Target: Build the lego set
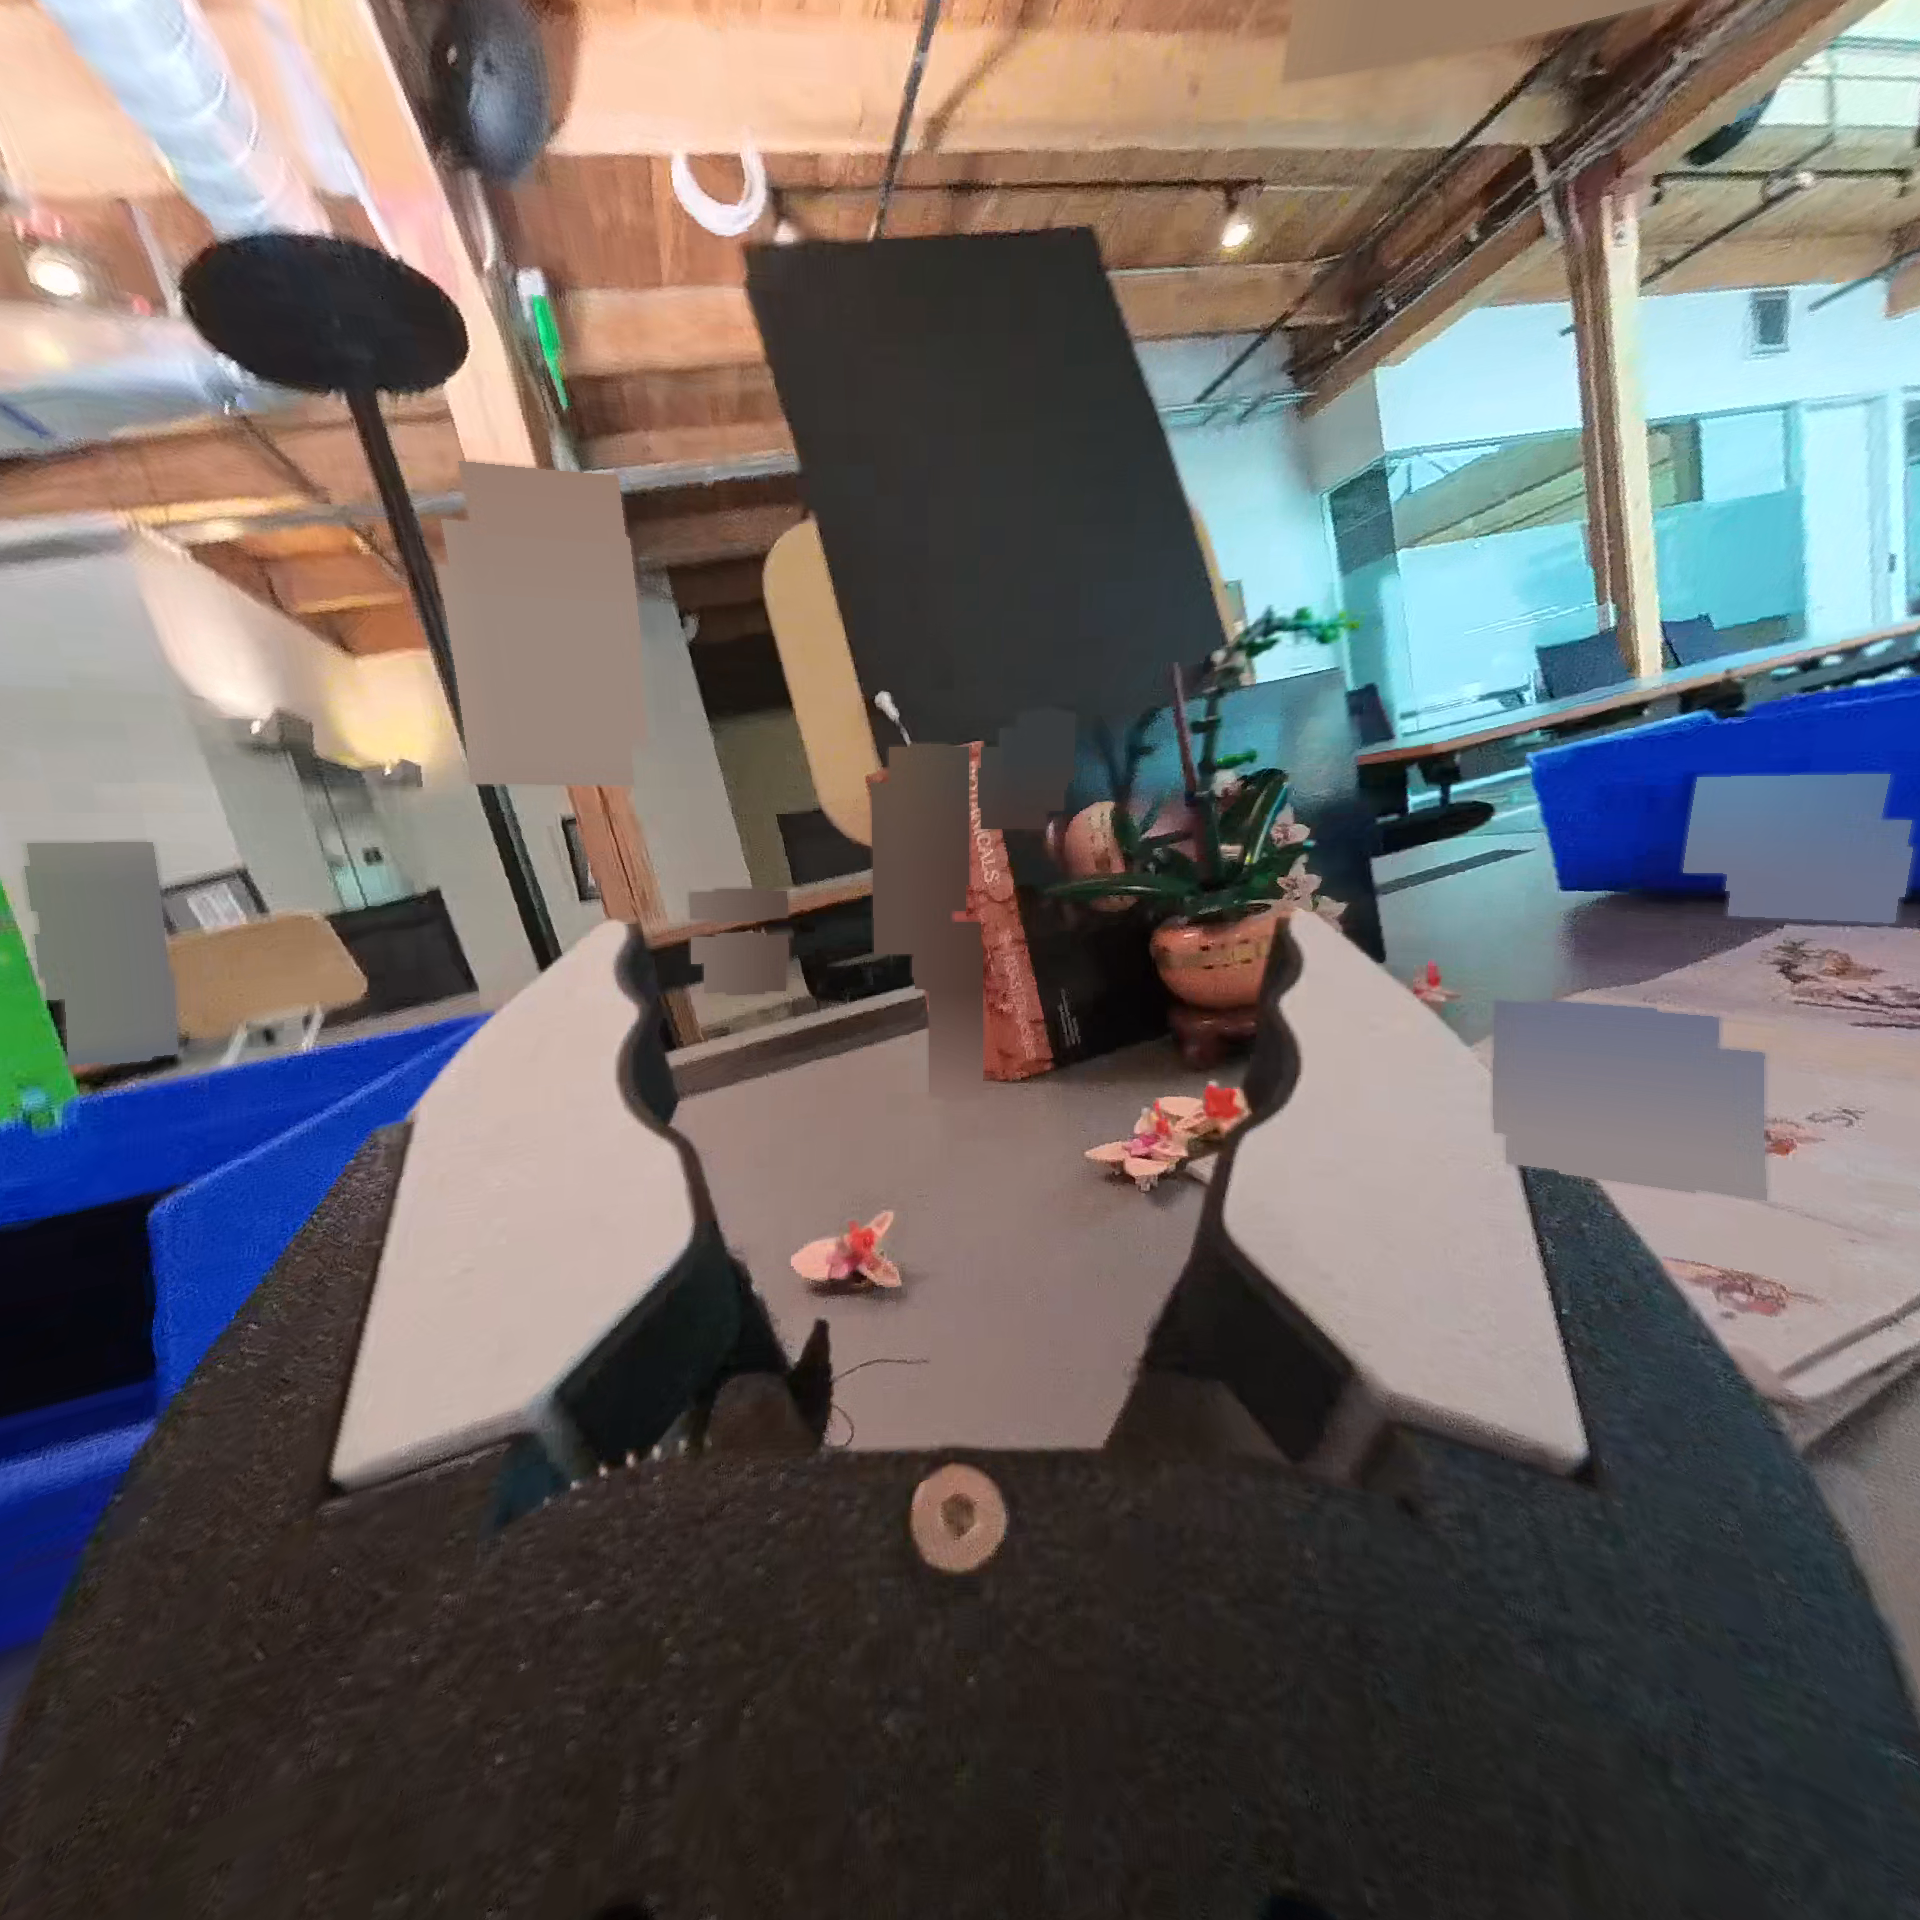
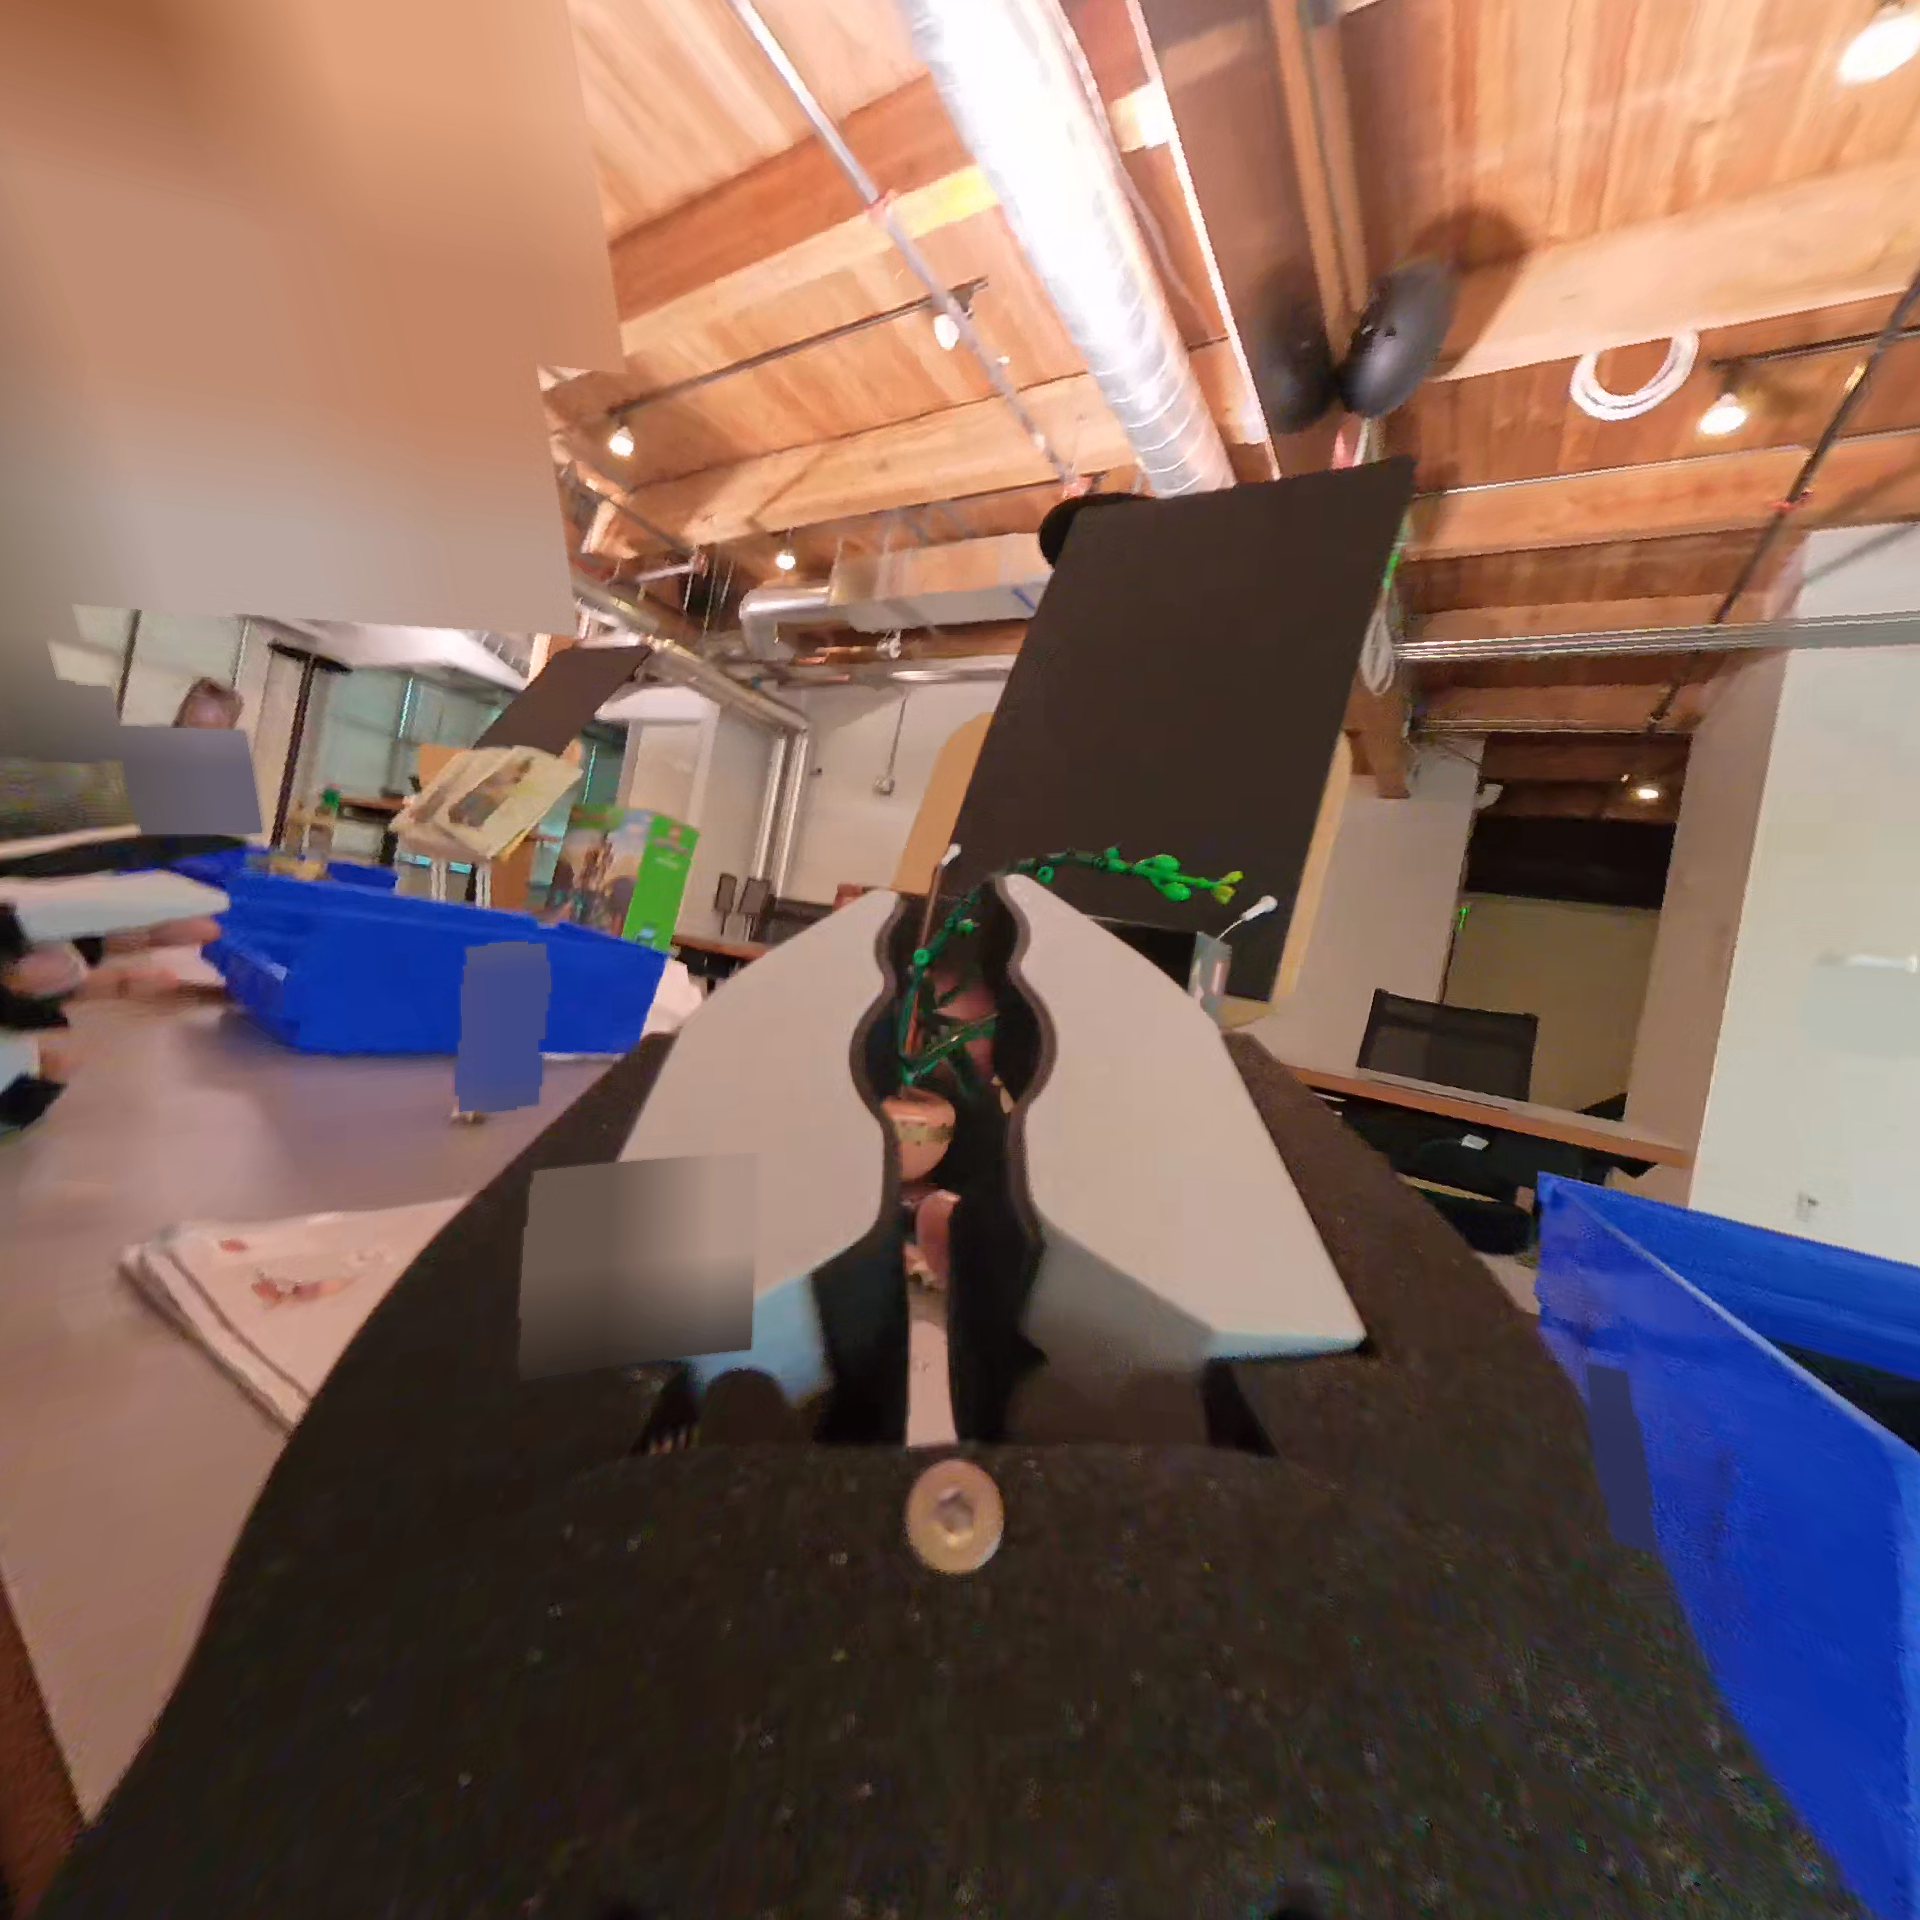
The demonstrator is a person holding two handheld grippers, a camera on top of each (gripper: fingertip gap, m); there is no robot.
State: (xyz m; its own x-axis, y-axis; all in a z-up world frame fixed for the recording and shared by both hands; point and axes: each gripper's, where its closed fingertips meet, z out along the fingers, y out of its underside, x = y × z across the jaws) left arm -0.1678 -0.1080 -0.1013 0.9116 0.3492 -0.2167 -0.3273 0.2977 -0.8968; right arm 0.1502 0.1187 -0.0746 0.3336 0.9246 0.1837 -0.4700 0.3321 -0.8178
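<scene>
A lego orchid with a green stem in a pink pot (image 1: 1210,961) stands on the grey table (image 1: 997,1299) in front of its box (image 1: 1023,966). Three loose pink flowers lie nearer: one (image 1: 847,1252) between my left fingers, two (image 1: 1143,1148) (image 1: 1218,1103) by the right finger. My left gripper (image 1: 958,935) is wide open and empty, above the table short of the flowers. My right gripper (image 2: 992,888) is shut with nothing seen in it. The orchid's pot (image 2: 920,1122) shows through the gap between its fingers, and the budded stem (image 2: 1164,868) arcs beyond the tips.
Blue bins stand at the left (image 1: 260,1195) and right (image 1: 1621,810) of the left wrist view, and in the right wrist view (image 2: 416,966) (image 2: 1766,1455). An instruction booklet (image 1: 1766,1278) (image 2: 260,1309) lies on the table. A black board (image 1: 987,499) stands behind the orchid.
</scene>
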